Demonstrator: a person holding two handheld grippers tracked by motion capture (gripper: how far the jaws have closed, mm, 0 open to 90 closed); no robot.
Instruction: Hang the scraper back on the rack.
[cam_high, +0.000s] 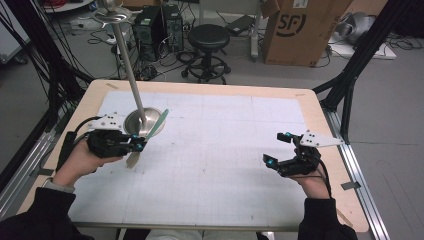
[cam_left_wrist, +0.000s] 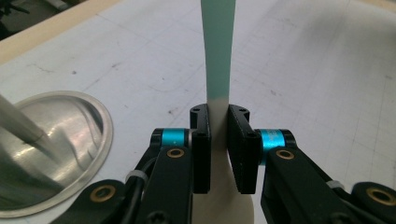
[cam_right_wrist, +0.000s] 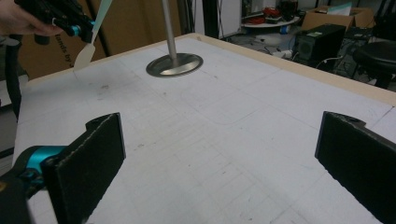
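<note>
Spatula (cam_left_wrist: 218, 56) clamped in left tongs (cam_left_wrist: 218, 140), beside stand base (cam_left_wrist: 70, 140).

Lab or robotics workshop, not home. Light wooden table (cam_high: 320, 107) topped with white gridded mat (cam_high: 225, 150), framed by black metal struts (cam_high: 360, 55) and aluminium rails (cam_high: 367, 195). Bare grey floor (cam_high: 395, 100) behind, strewn with black cables (cam_high: 100, 37). Two black computer towers (cam_high: 157, 25) on floor, black round stool (cam_high: 209, 37) beside them, brown cardboard shipping box (cam_high: 300, 30) at back. Polished metal stand, round base (cam_high: 142, 120), on mat.
</note>
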